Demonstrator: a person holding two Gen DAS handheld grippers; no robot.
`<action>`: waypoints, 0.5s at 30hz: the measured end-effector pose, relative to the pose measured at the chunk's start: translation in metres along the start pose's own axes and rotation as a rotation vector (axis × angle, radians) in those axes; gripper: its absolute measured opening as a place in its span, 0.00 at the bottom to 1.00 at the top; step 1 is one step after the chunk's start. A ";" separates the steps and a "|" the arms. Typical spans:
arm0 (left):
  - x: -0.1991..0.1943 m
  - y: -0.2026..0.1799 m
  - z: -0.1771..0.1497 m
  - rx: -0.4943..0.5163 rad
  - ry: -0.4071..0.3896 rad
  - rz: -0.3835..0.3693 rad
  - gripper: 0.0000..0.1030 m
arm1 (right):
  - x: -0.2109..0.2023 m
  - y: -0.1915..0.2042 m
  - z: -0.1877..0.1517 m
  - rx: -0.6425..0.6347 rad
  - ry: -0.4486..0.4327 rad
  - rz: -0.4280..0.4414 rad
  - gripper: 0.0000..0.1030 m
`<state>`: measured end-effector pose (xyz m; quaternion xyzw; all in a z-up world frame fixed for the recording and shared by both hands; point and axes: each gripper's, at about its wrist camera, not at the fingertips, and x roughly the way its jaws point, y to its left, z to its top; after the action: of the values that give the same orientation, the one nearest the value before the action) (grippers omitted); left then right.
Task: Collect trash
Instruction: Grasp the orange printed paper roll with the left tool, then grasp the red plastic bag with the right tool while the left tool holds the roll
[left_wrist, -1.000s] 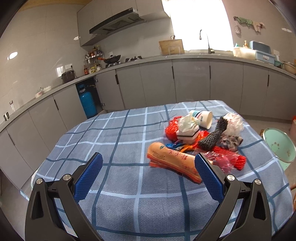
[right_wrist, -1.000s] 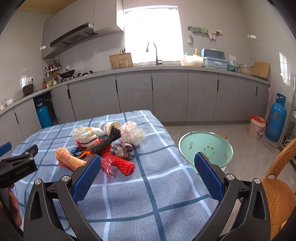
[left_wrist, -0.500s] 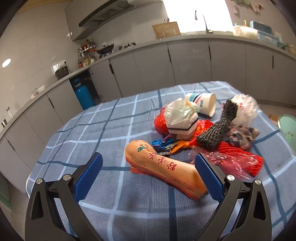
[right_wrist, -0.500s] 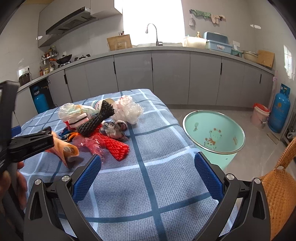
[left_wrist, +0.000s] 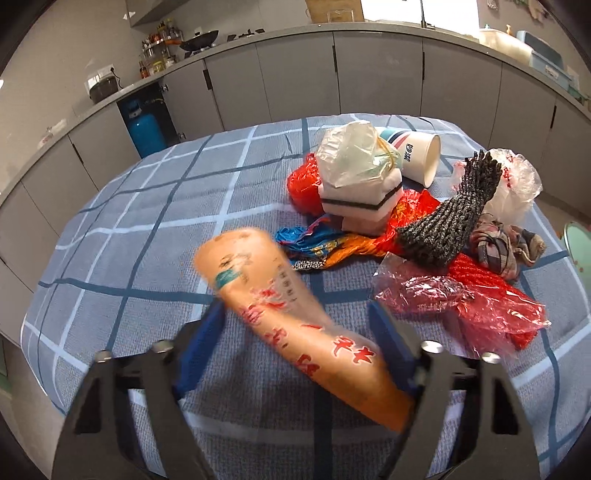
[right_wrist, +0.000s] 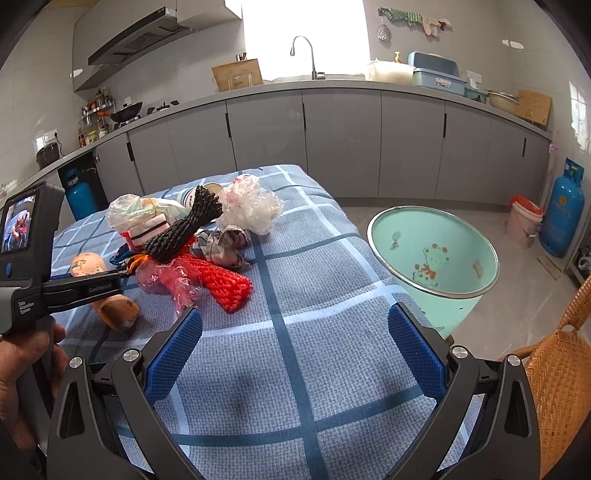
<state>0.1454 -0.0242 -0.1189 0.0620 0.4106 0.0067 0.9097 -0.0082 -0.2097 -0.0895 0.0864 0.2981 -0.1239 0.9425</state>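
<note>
A heap of trash lies on the blue checked tablecloth (left_wrist: 147, 206). An orange printed wrapper tube (left_wrist: 295, 321) lies nearest; my left gripper (left_wrist: 295, 328) is open with its jaws either side of it, not clamped. Behind are a white paper cup (left_wrist: 421, 155), a clear bag on a white box (left_wrist: 354, 177), a black mesh sleeve (left_wrist: 443, 221) and red netting (left_wrist: 491, 295). My right gripper (right_wrist: 295, 350) is open and empty over bare cloth; the heap (right_wrist: 192, 236) lies ahead to its left.
A mint green basin (right_wrist: 432, 254) stands on the floor off the table's right edge. A wicker chair (right_wrist: 561, 369) is at the right. Blue gas cylinders (right_wrist: 561, 210) and grey kitchen cabinets stand behind.
My left gripper has moved forward and down until the orange wrapper tube lies between its jaws. My right gripper has moved slightly forward and stays open.
</note>
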 end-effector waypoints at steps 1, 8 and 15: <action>-0.003 0.003 -0.001 -0.007 -0.005 -0.023 0.48 | 0.000 0.001 0.000 -0.001 -0.001 0.000 0.96; -0.024 0.017 -0.006 0.013 -0.022 -0.086 0.13 | -0.003 0.016 0.011 -0.035 0.001 0.032 0.96; -0.047 0.030 -0.002 0.051 -0.138 -0.025 0.11 | 0.007 0.041 0.042 -0.071 0.020 0.105 0.96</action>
<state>0.1137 0.0028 -0.0816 0.0805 0.3476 -0.0193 0.9340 0.0317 -0.1817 -0.0563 0.0696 0.3067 -0.0626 0.9472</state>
